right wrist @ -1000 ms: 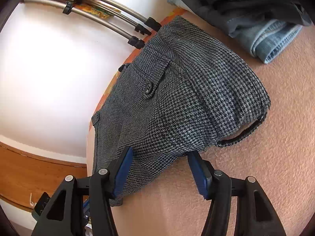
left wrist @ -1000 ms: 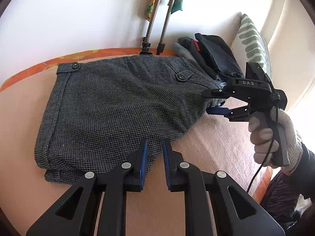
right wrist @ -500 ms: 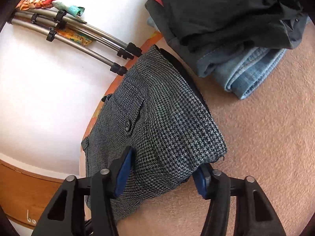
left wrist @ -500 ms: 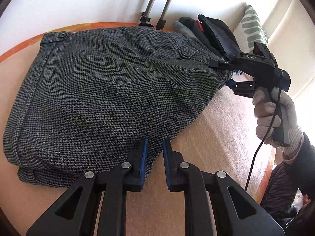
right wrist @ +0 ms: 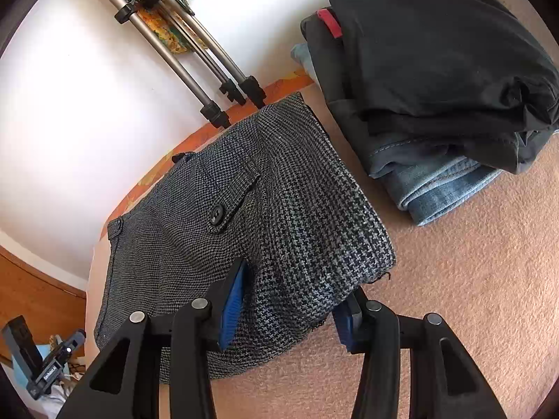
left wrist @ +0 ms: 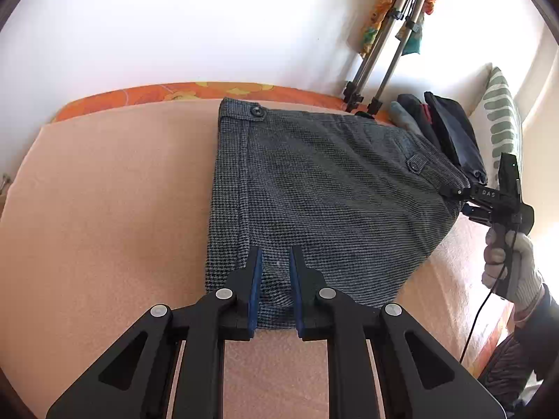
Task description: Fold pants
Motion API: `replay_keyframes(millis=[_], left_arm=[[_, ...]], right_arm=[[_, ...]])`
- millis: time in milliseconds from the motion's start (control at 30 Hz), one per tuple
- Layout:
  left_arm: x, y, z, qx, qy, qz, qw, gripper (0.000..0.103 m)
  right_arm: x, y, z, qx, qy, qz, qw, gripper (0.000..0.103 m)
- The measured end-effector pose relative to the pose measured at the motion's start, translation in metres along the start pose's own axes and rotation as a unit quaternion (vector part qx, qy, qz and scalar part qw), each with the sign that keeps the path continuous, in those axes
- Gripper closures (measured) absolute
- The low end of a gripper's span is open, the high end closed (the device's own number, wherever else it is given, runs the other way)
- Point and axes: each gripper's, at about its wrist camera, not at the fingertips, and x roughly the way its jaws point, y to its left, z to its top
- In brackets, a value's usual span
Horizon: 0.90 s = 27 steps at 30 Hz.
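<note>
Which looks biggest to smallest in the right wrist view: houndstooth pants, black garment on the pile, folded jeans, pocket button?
1. houndstooth pants
2. black garment, close to the pants in apparent size, so their order is unsure
3. folded jeans
4. pocket button

left gripper point(left wrist: 273, 291): fingers level, close together with a narrow gap, pinching a fold of the pants point(left wrist: 325, 202) | right gripper point(right wrist: 290, 309): fingers spread wider, clamped over a thick bunched edge, one above and one beneath | right hand point(left wrist: 510, 262): gloved, wrapped round the handle, wrist low
</note>
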Motion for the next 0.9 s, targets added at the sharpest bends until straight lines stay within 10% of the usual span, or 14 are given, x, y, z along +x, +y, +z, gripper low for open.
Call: replay_keyframes(millis=[300, 700, 900], left_arm=[[-0.007, 0.027, 0.000, -0.051, -0.010, 0.010, 0.9986, 0.089], [0.031, -0.084, 0.050, 0.074, -0.011, -0.008, 0.9971, 0.089], [0.080, -0.150, 0.035, 0.164, 0.021, -0.040, 0.9854, 0.089]], right_arm=[[-0.004, -0.005, -0.002, 0.022, 0.008, 0.014, 1.000, 0.035], [0.002, -0.018, 0.000, 0.068, -0.014, 0.032, 0.997, 0.023], [0.008, -0.019, 0.002, 0.086, -0.022, 0.050, 0.995, 0.036]])
